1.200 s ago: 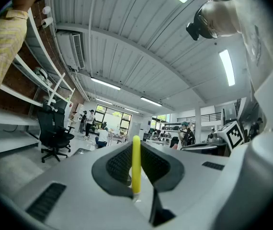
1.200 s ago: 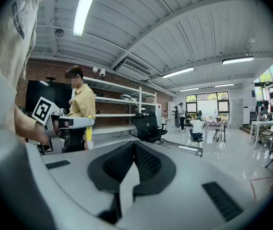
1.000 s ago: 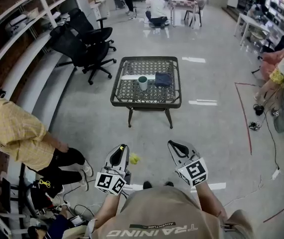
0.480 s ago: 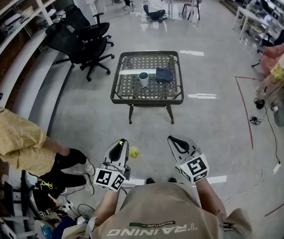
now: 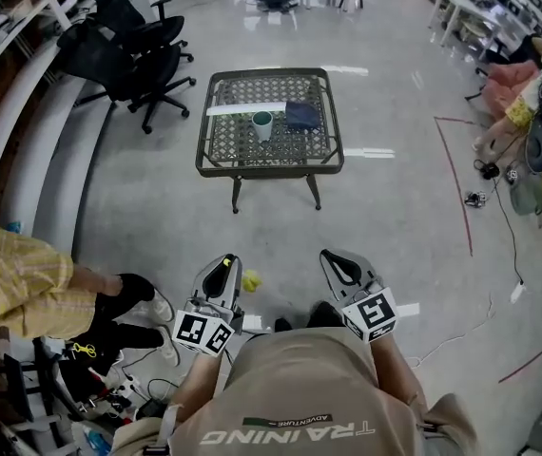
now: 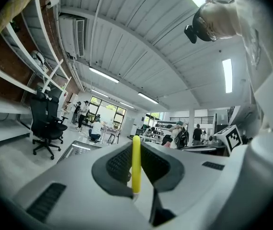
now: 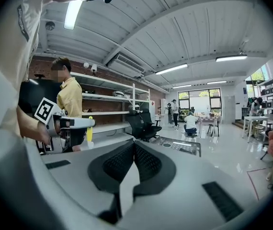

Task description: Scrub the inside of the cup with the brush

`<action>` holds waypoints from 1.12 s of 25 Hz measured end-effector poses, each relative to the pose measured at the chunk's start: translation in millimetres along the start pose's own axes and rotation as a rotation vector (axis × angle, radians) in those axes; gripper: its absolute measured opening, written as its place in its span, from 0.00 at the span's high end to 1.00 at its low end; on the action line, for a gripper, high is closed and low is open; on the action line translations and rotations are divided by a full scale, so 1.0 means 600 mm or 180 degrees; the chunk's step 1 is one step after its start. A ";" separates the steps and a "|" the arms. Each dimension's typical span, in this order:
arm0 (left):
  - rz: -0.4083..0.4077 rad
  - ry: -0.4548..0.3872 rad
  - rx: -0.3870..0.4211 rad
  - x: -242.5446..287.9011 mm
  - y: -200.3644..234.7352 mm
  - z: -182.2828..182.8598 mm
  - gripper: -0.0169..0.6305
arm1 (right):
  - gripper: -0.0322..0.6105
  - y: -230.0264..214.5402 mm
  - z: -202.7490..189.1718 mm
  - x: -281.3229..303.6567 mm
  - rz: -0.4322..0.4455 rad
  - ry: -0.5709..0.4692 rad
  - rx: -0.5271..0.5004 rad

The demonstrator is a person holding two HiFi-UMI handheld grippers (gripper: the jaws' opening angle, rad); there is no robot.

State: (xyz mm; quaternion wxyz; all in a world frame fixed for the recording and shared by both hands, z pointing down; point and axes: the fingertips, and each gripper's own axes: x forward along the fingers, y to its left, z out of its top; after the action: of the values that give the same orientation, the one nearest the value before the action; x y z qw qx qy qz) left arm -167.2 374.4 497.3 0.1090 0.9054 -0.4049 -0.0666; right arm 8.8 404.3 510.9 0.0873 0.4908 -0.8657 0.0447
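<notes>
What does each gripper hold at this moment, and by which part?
The left gripper clamps the slim yellow brush near its lower end; the rest stands up above the jaws. The right gripper is shut and empty.

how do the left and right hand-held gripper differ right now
The left hand-held gripper is shut on the yellow brush; the right hand-held gripper is shut on nothing. The brush stands upright between the left's jaws; the right's jaws meet. Both point toward the table.
</notes>
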 end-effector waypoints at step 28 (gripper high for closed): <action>0.0270 -0.0037 0.0098 0.304 0.014 0.021 0.90 | 0.92 -0.269 0.049 0.175 0.0415 -0.0341 -0.0046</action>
State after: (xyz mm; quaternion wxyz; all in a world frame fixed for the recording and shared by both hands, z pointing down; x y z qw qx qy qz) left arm -54.9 230.6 481.3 0.0955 0.8886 -0.4446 -0.0609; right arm 91.1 228.0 501.0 0.0414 0.4345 -0.8995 0.0177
